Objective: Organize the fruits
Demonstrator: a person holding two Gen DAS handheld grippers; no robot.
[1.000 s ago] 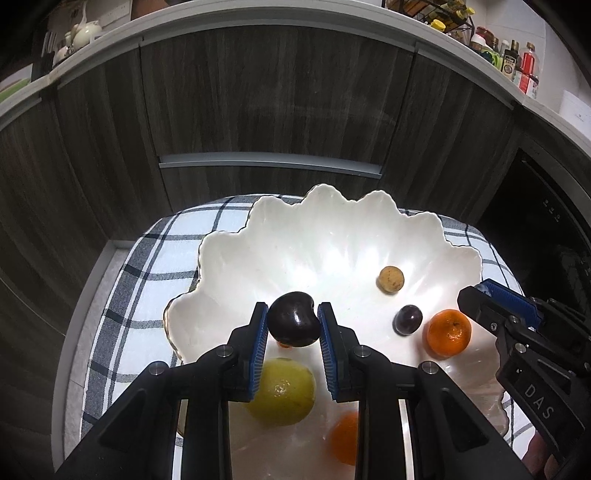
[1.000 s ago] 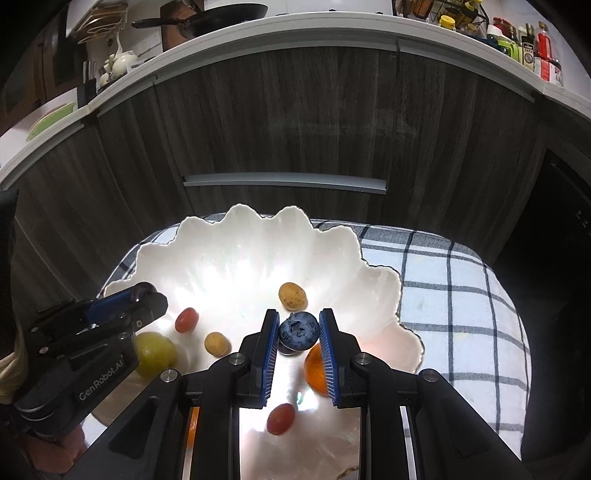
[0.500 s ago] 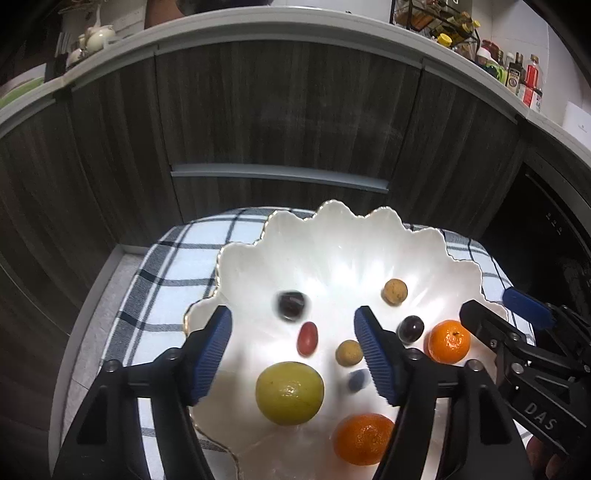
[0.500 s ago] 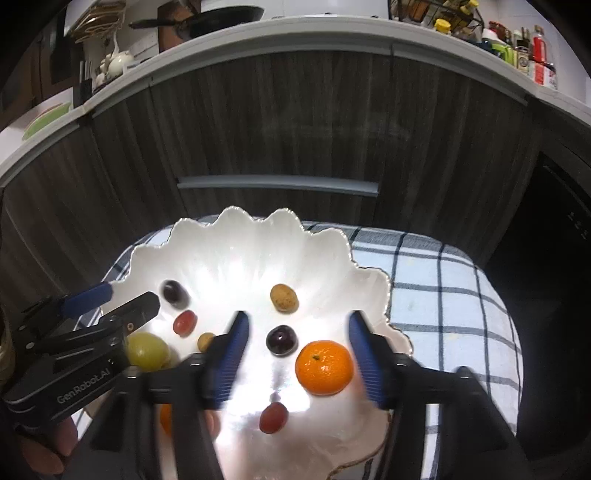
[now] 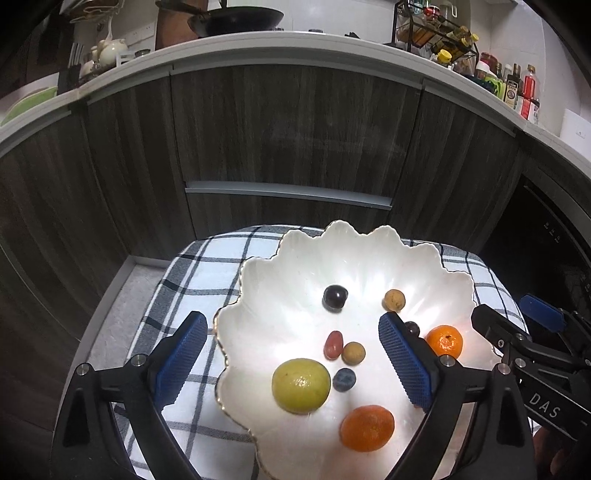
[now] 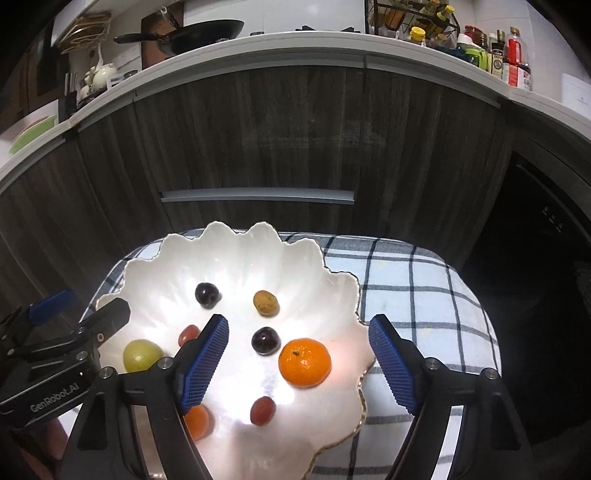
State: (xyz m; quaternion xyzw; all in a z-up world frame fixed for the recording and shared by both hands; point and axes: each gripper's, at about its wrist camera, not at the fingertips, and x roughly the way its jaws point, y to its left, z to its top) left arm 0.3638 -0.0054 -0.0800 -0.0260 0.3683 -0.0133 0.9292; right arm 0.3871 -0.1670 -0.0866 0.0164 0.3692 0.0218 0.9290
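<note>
A white scalloped bowl [image 5: 369, 240] [image 6: 236, 243] holds several fruits. In the left wrist view I see a dark cherry [image 5: 335, 298], a blueberry [image 5: 344, 379], a yellow-green fruit [image 5: 301, 385], a red grape [image 5: 333, 344] and two oranges [image 5: 367, 422] [image 5: 444, 341]. My left gripper [image 5: 291, 321] [image 6: 83, 306] hangs over the bowl's left half, its jaws opening wide and gripping nothing. Over the right half, my right gripper [image 6: 297, 325] [image 5: 513, 314] is also opening and empty, above a dark cherry [image 6: 264, 340] and an orange [image 6: 304, 362].
The bowl rests on a black-and-white checked cloth [image 5: 207, 266] [image 6: 406, 280]. Dark wood cabinet fronts with a grey handle [image 5: 288, 194] stand close behind. A counter above carries a pan [image 5: 236, 18] and bottles. A dark appliance [image 5: 546, 236] is at the right.
Both grippers opened. The left let go of the dark cherry and the right let go of the blueberry; both fruits now lie in the bowl. Both grippers drew back and up.
</note>
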